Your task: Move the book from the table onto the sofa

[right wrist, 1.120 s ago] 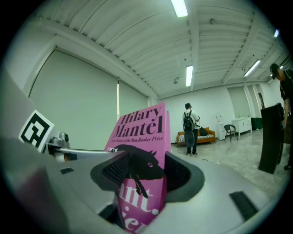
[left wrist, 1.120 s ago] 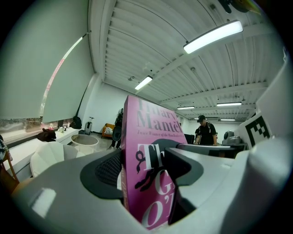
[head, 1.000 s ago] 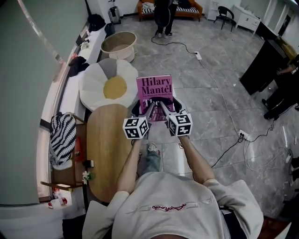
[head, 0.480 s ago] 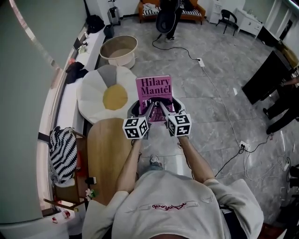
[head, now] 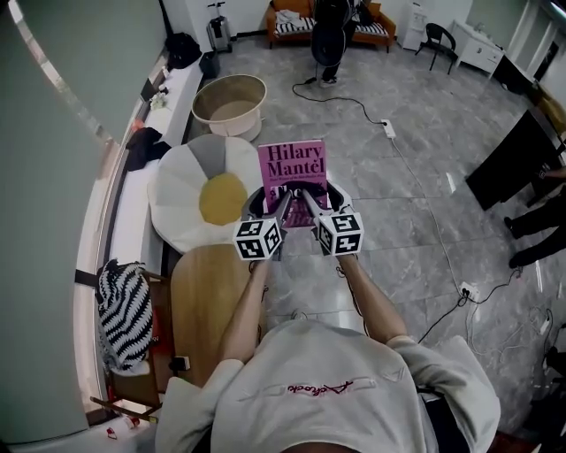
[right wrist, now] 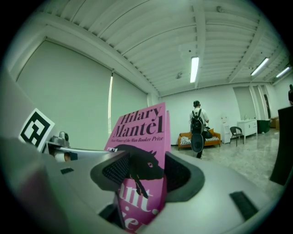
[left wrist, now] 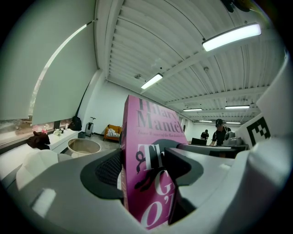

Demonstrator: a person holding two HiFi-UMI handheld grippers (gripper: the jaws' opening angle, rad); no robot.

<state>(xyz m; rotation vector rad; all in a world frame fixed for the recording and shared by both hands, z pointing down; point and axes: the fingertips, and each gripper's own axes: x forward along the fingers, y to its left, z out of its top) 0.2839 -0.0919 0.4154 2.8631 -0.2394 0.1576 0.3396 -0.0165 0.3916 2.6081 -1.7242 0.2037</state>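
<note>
the left gripper is clamped on the lower left part of a pink paperback book with dark lettering; in the left gripper view its jaws press the cover from both sides, the book standing on edge between them. the right gripper bites the same book at its lower right; in the right gripper view the ribbed pads close on the cover over a black animal figure, and the book rises upright above the jaws. the book is held in the air between the two grippers, off the oval light-wood table, which lies below and to the left of it.

just left of the book sits a round white cushion with a yellow centre, and beyond that a round beige tub. the orange sofa with striped cushions stands well apart at the far end of the grey tiled floor. a person with a dark backpack stands just in front of the sofa, and a black cable with a white power strip trails across the floor between. a black-and-white striped bag rests at the near left by the wall.
</note>
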